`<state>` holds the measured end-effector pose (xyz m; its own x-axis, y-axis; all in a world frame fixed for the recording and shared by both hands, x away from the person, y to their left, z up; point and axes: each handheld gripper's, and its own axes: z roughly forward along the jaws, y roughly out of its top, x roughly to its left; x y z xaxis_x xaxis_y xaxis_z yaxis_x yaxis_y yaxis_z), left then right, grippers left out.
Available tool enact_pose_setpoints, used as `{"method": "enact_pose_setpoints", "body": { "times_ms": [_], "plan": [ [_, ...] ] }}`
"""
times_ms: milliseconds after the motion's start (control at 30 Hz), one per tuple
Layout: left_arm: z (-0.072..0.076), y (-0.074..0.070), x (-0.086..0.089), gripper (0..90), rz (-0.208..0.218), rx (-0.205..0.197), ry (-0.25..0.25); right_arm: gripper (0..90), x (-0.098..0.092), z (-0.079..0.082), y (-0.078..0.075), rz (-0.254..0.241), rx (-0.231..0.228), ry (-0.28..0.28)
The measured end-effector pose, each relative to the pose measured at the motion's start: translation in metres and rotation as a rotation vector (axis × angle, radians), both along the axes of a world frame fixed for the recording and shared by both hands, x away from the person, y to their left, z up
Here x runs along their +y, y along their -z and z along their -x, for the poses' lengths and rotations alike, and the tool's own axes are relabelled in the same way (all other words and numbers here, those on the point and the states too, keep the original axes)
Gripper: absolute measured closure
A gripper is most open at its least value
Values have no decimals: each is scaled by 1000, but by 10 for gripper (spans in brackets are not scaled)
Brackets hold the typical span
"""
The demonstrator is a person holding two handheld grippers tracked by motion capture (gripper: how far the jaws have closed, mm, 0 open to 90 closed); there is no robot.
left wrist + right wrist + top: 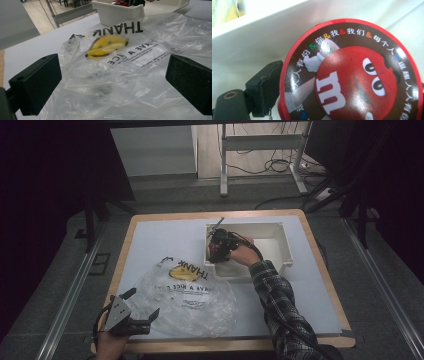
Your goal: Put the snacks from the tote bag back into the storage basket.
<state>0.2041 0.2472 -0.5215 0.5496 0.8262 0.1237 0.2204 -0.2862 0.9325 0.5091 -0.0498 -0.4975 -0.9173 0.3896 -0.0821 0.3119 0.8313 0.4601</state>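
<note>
At frame centre, the right gripper point(216, 251) straddles the red candy tub point(352, 72) in the white bin point(280, 227), jaws part-open (grip unclear); next, clamp and lift toward the plastic bag point(187, 297). Left gripper point(145, 320) gapes empty.

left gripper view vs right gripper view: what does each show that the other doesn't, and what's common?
Left gripper view alone: the clear plastic bag with its yellow smiley and THANK print, lying on the white table sheet, between the left gripper and its wide-open jaws.

Right gripper view alone: a round red candy container lid with a red cartoon character, close against the right gripper's left pad; whether that pad touches it is unclear.

Both: the white bin.
</note>
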Motion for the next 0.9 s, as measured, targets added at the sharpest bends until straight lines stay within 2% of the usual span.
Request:
{"method": "enact_pose_setpoints", "body": {
  "times_ms": [267,400,467,900],
  "plan": [
    [0,0,0,2,6,0,1,109,-2,3,-5,-8,-19,-10],
    [0,-1,2,0,43,2,12,107,-3,4,-7,-11,-26,-11],
    [0,-1,2,0,43,3,9,106,-4,5,-7,-26,-23,-7],
    [0,-1,2,0,42,4,7,101,-10,10,-13,-45,-37,-9]
  ]
}}
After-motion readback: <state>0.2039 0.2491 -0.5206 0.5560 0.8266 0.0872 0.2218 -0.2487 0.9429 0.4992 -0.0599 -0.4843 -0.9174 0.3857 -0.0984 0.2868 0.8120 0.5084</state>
